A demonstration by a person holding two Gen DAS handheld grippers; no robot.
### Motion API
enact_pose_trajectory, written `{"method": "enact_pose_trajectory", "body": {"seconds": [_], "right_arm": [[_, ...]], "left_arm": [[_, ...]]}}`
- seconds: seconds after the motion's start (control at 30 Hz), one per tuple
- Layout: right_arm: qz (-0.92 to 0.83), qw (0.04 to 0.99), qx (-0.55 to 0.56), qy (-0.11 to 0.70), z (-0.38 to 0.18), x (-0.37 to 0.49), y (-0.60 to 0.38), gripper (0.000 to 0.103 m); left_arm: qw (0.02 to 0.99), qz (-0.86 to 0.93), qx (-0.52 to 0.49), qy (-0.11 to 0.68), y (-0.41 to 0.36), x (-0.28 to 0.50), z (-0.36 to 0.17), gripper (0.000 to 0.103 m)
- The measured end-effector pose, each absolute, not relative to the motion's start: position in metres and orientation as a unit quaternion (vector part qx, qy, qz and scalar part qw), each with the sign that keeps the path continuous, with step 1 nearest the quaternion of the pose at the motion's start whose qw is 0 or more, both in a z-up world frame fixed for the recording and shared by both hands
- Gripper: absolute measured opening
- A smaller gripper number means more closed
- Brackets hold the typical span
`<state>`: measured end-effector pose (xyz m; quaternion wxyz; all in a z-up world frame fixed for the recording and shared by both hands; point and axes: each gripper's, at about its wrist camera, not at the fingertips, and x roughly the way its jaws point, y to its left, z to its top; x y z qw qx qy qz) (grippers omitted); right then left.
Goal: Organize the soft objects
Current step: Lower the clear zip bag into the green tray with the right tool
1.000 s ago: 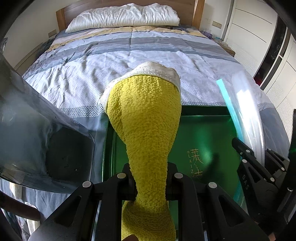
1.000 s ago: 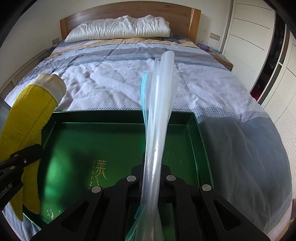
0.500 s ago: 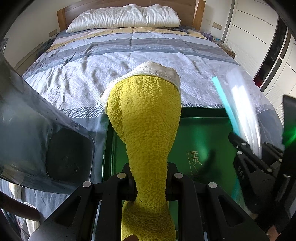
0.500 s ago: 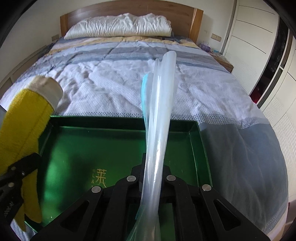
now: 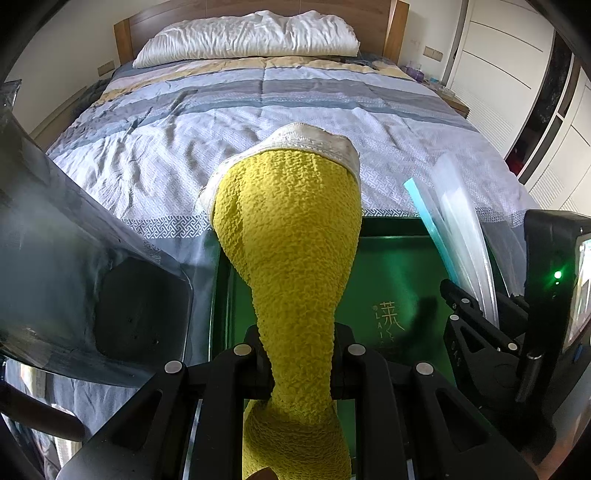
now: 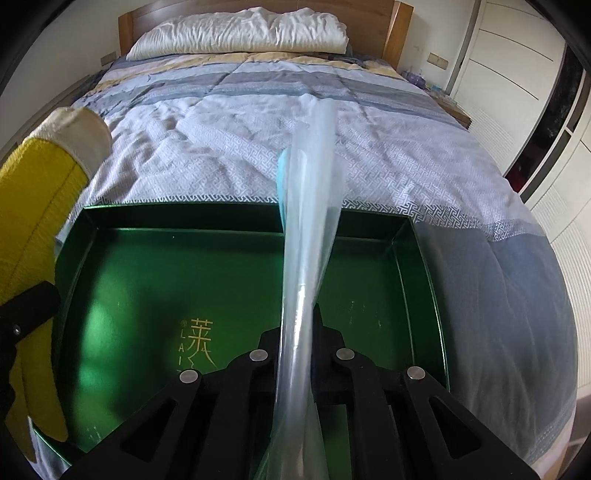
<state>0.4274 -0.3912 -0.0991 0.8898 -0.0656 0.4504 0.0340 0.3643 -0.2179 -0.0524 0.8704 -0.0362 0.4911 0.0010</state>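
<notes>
My left gripper (image 5: 299,354) is shut on a yellow terry cloth (image 5: 291,236) with a white hem, held upright over the left side of a green tray (image 5: 402,266). The cloth also shows in the right wrist view (image 6: 40,206) at the far left. My right gripper (image 6: 299,339) is shut on a clear plastic bag (image 6: 310,206) with a teal edge, held upright over the green tray (image 6: 155,288). The bag (image 5: 461,229) and right gripper (image 5: 476,325) show at the right of the left wrist view.
The tray lies on a bed with a grey and blue striped quilt (image 6: 258,122). A white pillow (image 6: 240,33) lies against the wooden headboard. White wardrobe doors (image 6: 517,62) stand on the right. A dark translucent sheet (image 5: 59,258) fills the left of the left wrist view.
The right gripper with the bag has moved closer to the left gripper and a little forward over the tray. The left gripper and cloth have barely moved.
</notes>
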Motion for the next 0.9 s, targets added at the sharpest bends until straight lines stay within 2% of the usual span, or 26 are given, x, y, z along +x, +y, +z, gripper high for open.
{"method": "enact_pose_trajectory", "body": {"seconds": [0.73,0.9], "right_arm": [[0.055,0.883,-0.075,0.460,-0.114,0.434,-0.384,0.007],[0.061,0.883,-0.078,0.458,-0.114,0.434,-0.383,0.012]], "left_arm": [[0.871,0.004,-0.031,0.491,-0.221,0.364,-0.054,0.014],[0.870,0.004,-0.031,0.491,-0.221,0.364,-0.055,0.014]]}}
